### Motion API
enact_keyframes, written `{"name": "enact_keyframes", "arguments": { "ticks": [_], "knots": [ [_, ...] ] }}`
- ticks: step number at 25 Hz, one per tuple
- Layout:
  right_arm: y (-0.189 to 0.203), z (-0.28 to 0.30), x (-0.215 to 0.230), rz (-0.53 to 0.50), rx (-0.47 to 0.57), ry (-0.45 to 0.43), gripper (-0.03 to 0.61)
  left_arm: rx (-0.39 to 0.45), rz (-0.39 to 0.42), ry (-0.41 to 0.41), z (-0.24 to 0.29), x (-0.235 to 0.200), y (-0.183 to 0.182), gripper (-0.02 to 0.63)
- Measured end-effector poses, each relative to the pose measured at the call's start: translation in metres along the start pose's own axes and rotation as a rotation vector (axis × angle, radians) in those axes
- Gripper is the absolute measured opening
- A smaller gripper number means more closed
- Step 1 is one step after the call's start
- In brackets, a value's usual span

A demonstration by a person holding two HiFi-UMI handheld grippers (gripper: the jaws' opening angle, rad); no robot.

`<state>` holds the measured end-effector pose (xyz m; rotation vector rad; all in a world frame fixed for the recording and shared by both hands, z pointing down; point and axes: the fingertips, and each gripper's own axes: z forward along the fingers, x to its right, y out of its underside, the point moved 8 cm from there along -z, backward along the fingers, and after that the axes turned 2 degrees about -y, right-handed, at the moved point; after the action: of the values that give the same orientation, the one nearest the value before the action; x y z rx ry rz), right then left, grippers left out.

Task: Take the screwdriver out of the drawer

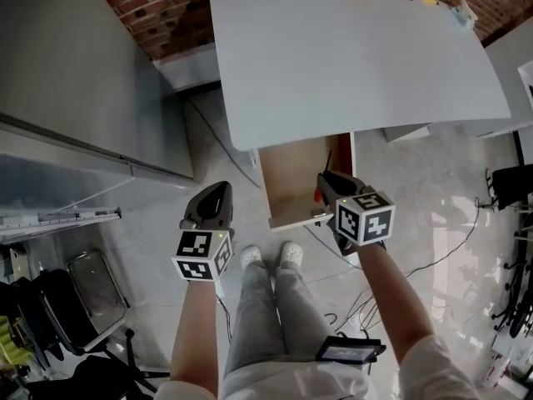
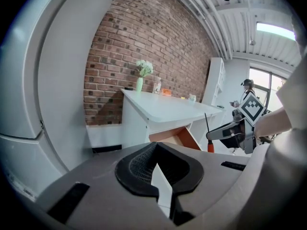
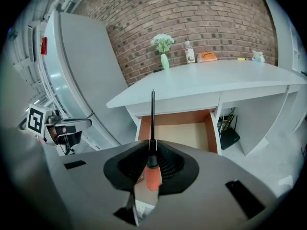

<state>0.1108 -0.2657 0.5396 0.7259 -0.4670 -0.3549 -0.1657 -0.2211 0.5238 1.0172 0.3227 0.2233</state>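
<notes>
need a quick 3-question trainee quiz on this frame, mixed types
1. True or false: the right gripper holds the screwdriver.
2. The drawer is: A) open, B) shut, C) missing.
3. Which gripper holds nothing?

Key: 1 true; 2 A; 3 the left gripper.

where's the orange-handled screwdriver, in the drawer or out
Out: the orange-handled screwdriver is clamped in the right gripper, black shaft pointing up, and the open wooden drawer beyond it shows a bare floor.
</notes>
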Motion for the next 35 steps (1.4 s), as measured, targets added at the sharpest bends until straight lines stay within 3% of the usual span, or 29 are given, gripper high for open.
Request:
{"name": "enact_keyframes", "arguments": {
  "ticks": [5, 23, 31, 35],
  "knots": [
    [-0.024, -0.029, -0.02, -0.033, 0.054, -0.005, 0.054, 0.04, -0.014, 0.019, -0.021, 0.008, -0.026, 0.008],
    [-0.08, -0.13, -0.076, -0.106, 0.23, -0.028, 0.055, 0.188, 0.05, 0.049, -0.094, 0.034, -0.113, 0.008],
    [-0.11, -0.178, -0.099, -0.162, 0.356, -0.017, 0.055, 0.307, 0.112, 0.05, -0.129, 0.048, -0.153, 0.008],
    [-0.123, -0.199, -0.113, -0.227, 0.408, -0.012, 0.055, 0.351, 0.191, 0.067, -0.14, 0.059, -0.177, 0.008]
  ]
}}
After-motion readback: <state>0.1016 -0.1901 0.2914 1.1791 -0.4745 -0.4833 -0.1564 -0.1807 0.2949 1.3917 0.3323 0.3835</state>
